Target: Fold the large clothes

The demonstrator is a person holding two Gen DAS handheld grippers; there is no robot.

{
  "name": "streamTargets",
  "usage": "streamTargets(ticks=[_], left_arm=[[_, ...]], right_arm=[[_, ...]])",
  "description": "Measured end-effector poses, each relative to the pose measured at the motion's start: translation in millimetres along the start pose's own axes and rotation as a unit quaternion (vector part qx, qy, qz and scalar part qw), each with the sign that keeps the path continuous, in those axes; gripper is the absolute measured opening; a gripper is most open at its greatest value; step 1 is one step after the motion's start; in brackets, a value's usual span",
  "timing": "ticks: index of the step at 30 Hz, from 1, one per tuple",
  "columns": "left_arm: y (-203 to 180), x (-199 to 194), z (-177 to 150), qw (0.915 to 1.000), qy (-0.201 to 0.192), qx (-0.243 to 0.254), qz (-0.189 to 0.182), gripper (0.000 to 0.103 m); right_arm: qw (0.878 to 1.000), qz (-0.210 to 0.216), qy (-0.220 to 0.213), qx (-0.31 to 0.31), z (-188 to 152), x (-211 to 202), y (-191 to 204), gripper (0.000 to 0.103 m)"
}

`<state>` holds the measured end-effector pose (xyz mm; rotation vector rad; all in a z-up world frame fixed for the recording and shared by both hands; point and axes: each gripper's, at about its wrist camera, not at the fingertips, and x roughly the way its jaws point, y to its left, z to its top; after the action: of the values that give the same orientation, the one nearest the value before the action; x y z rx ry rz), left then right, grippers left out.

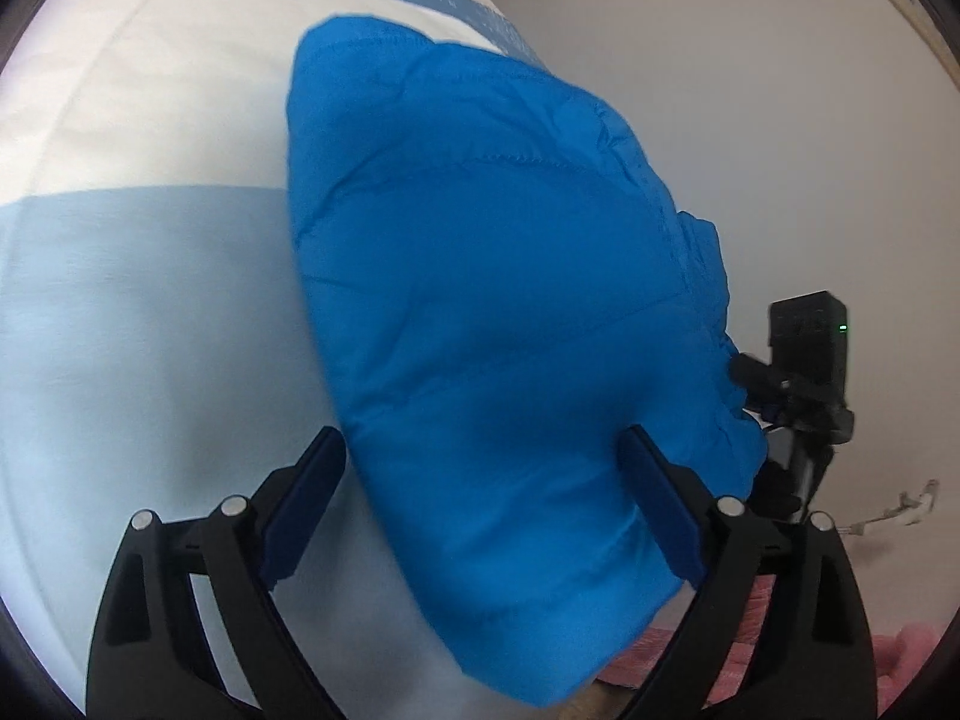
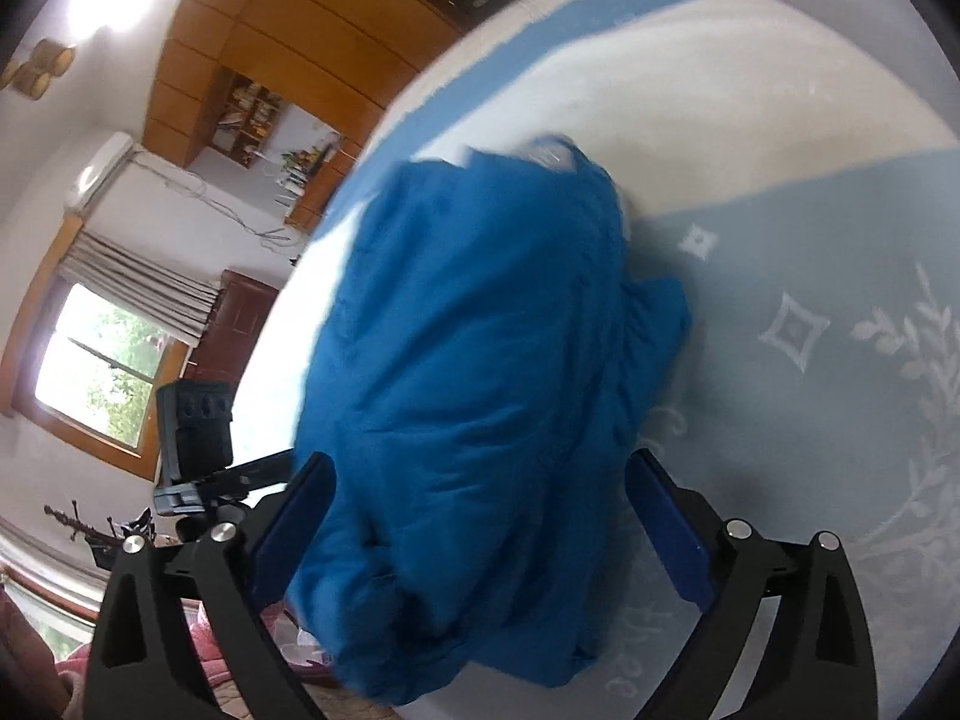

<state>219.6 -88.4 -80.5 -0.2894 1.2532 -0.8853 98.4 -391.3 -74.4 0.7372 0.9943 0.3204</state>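
Spread across the blue-and-white bedspread (image 1: 150, 300), the folded blue puffer jacket (image 1: 492, 330) lies near the bed's edge between the released, wide-open left gripper (image 1: 486, 498) and right gripper (image 2: 480, 516), so its springy padding may unfold or slide off.

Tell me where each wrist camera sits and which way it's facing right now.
Left wrist: on the left gripper, angled down at the puffy blue quilted jacket on the blue-and-white bedspread; the right gripper shows beyond.
Right wrist: on the right gripper, over the jacket, facing a window; the left gripper shows.
Shared: jacket, bedspread.
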Motion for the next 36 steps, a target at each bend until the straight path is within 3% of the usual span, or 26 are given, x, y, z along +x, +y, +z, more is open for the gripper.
streamTargets(ticks=[8, 12, 17, 21, 24, 29, 36], left_arm=[[-8.3, 23.6, 11.0, 0.9996, 0.012, 0.022, -0.012, 0.101], [-5.5, 29.4, 12.7, 0.9992, 0.008, 0.027, -0.029, 0.101], [-9.2, 29.7, 8.4, 0.9990, -0.005, 0.036, -0.025, 0.098], [-25.2, 20.3, 2.7, 0.9981, -0.028, 0.055, -0.012, 0.083], [-37.9, 13.3, -2.4, 0.9969, -0.041, 0.067, -0.001, 0.079], [-53.2, 0.9, -9.4, 0.9954, -0.057, 0.076, 0.002, 0.078], [-60.0, -17.9, -6.7, 0.9913, -0.092, 0.093, 0.009, 0.078]], right_arm=[[0.997, 0.070, 0.037, 0.018, 6.6, 41.3, -15.9, 0.100], [0.996, 0.078, 0.034, 0.002, 12.6, 54.2, -10.0, 0.099], [0.996, 0.085, 0.026, -0.009, 12.6, 58.7, -7.4, 0.083], [0.996, 0.087, 0.006, -0.025, 6.4, 51.8, -3.3, 0.066], [0.996, 0.080, -0.007, -0.048, 3.5, 44.3, 7.1, 0.060], [0.993, 0.075, -0.021, -0.090, -0.6, 32.9, 28.3, 0.057], [0.988, 0.074, -0.034, -0.131, 23.6, 33.1, 50.0, 0.057]])
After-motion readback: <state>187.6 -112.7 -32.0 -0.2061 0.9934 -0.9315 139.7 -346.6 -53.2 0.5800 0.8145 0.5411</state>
